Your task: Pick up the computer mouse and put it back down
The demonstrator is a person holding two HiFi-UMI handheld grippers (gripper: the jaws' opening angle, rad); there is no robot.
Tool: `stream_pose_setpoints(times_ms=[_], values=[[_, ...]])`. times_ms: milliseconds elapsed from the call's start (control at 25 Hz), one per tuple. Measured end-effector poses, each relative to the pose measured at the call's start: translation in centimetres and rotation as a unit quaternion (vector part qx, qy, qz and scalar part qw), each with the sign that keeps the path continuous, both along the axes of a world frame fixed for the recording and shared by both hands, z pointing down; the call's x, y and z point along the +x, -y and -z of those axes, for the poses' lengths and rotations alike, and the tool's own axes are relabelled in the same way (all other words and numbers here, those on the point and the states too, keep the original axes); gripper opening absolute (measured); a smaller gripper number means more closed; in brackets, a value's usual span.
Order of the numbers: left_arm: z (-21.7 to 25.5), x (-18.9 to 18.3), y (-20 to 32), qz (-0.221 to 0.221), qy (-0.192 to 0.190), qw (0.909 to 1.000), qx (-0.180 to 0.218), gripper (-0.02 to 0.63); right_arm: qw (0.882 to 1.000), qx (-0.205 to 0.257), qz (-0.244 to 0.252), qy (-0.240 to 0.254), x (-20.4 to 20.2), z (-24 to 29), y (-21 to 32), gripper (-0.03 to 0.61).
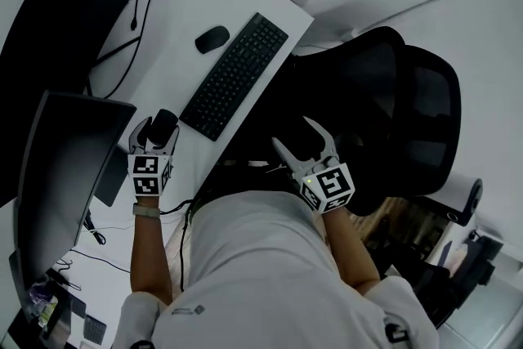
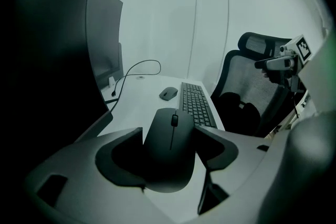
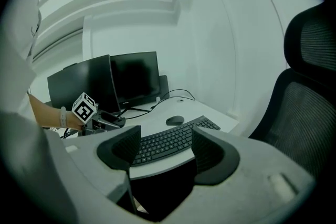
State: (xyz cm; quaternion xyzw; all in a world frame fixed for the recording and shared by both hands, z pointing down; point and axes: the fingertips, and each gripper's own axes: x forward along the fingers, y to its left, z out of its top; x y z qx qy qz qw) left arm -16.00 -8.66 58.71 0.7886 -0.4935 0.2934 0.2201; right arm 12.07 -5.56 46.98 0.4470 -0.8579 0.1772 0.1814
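Head view: the left gripper (image 1: 155, 136) is clamping a black computer mouse (image 1: 165, 122) at the near end of the white desk (image 1: 184, 4), just beside the monitor (image 1: 65, 167). The right gripper (image 1: 292, 133) is hanging off the desk edge, near the office chair (image 1: 409, 110).

Left gripper view: both jaws are pressing on the computer mouse's sides; whether it is touching the desk is unclear.

Right gripper view: the jaws are standing wide apart, gripping nothing. The keyboard (image 3: 168, 144) and a second mouse (image 3: 175, 120) are lying well beyond them.

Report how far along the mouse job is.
Done: the left tool is shut on the mouse. In hand: the grasp; whether the mouse is off the desk is unclear. Left: setting it down and releasing. The right tool hangs open, empty.
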Motion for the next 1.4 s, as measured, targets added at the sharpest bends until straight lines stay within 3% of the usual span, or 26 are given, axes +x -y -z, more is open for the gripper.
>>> stream_pose_setpoints(times_ms=[360, 800, 1400], values=[[-4.9, -1.2, 0.9, 0.002, 0.000, 0.9990, -0.045, 0.299, 1.000, -0.014, -0.020, -0.019, -0.1, -0.7, 0.2, 0.299], [-9.3, -1.7, 1.2, -0.008, 0.028, 0.9951, -0.095, 0.299, 0.998, -0.027, -0.042, -0.037, 0.0, -1.2, -0.2, 0.299], [-10.2, -2.0, 2.7, -0.021, 0.089, 0.9919, -0.089, 0.299, 0.997, -0.031, -0.054, -0.044, 0.9, -1.4, -0.3, 0.299]])
